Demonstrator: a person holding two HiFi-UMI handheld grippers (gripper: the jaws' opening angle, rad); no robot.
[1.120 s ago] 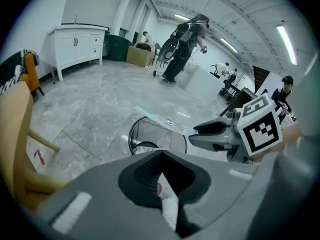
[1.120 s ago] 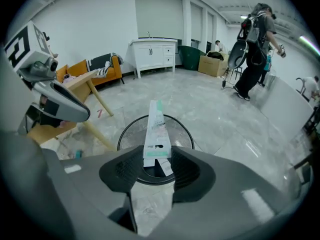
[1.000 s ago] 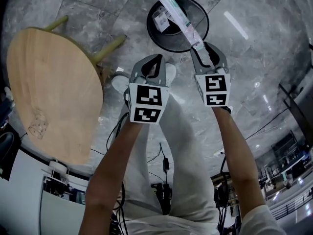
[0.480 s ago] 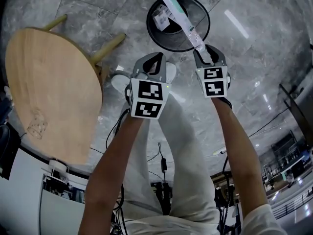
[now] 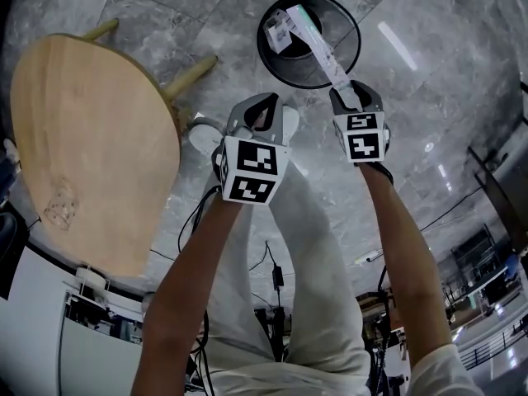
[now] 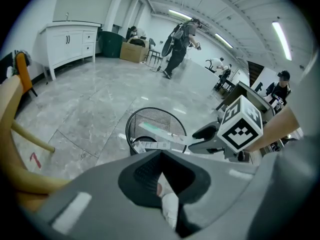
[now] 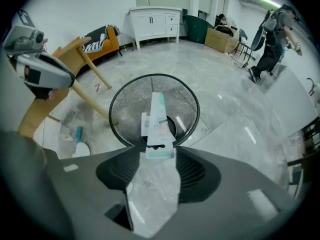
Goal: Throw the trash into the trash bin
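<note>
While its jaws have only just eased a little wider, the right gripper (image 5: 347, 91) has the near end of a long packet (image 5: 318, 48) between its tips. The packet juts out stiff rather than dropping, so the pinch appears to hold. The gripper points steeply down just outside the near rim of the trash bin (image 5: 264, 60), which puts most of the packet's length above the bin's mouth. Let go from there, it should fall inside and not onto the floor. A white scrap (image 5: 278, 33) lies inside the bin, beside the packet's far end. The left gripper (image 5: 262, 99), jaws together on nothing, hangs on the near left of the bin, out of the way of the drop. Farther left of the bin stands a round wooden table (image 5: 91, 139).
</note>
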